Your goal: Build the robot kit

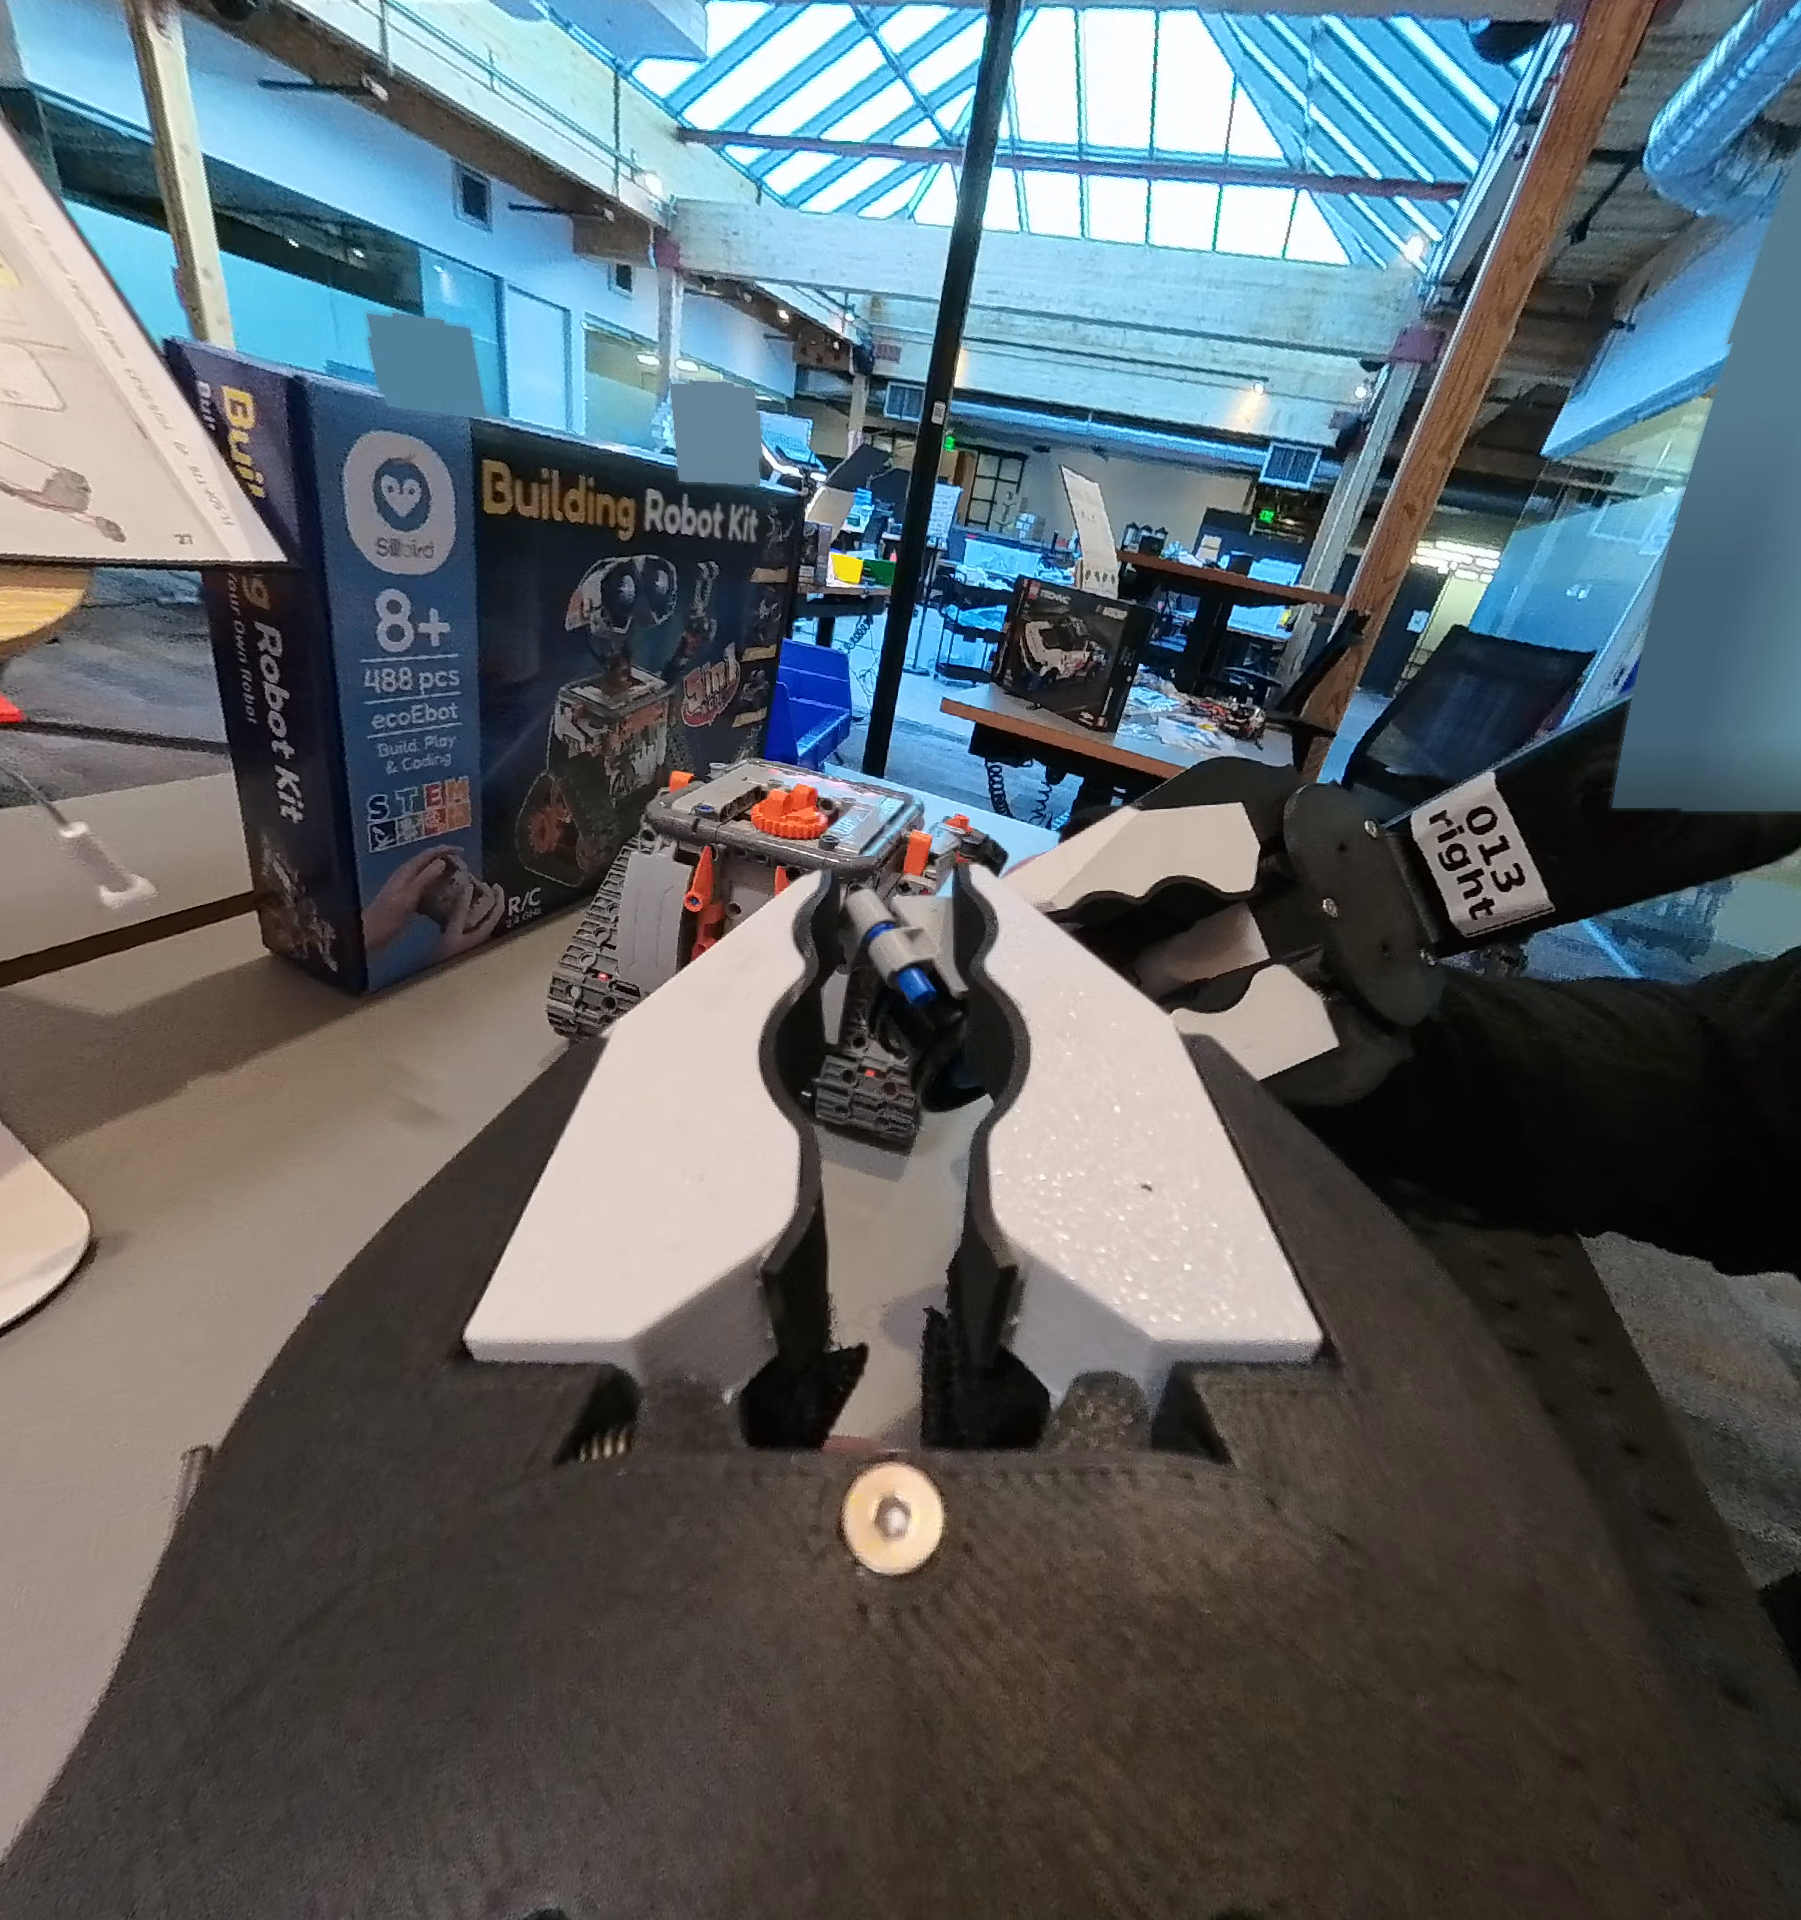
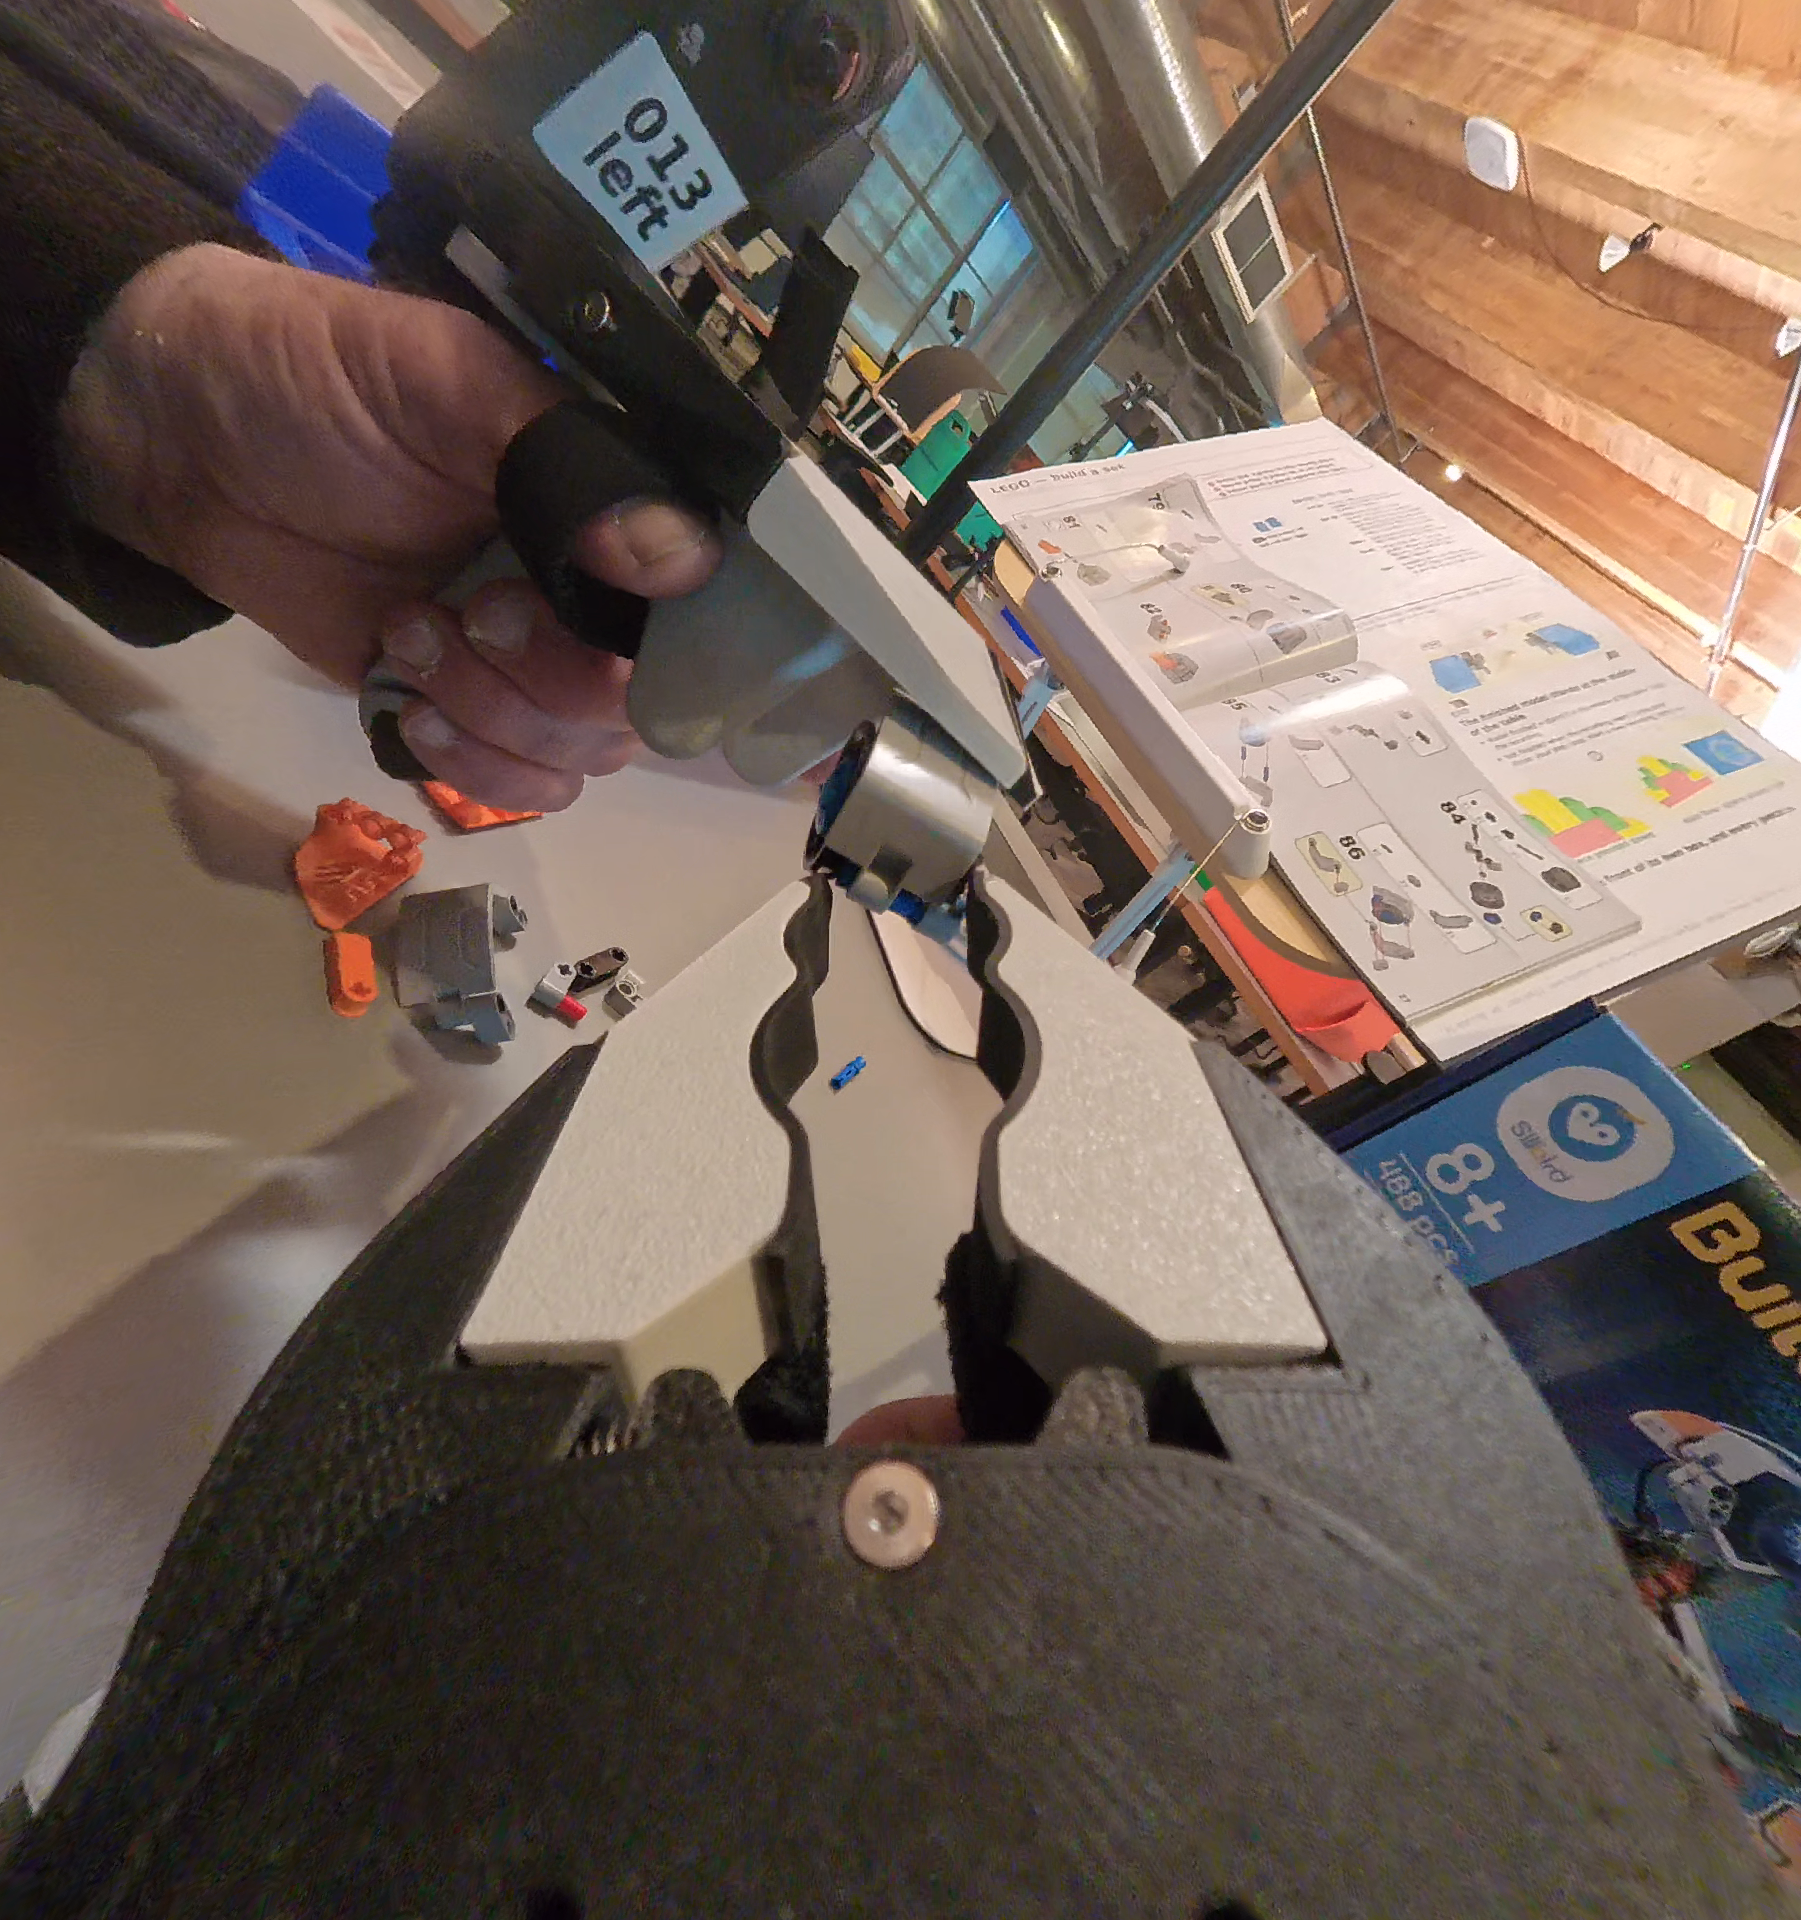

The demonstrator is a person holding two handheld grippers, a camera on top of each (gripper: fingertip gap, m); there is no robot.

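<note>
Currently left claw (image 1: 891, 914) clamped on grey part (image 1: 880, 935) at frame centre; right claw (image 2: 896, 899) apart, tips beside it. Keep left steady.

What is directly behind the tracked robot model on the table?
Behind the tracked robot model stands the blue building kit box, upright on the table. The left gripper, shut on a grey cylindrical piece, covers the model's front, so that part cannot be seen.
</note>
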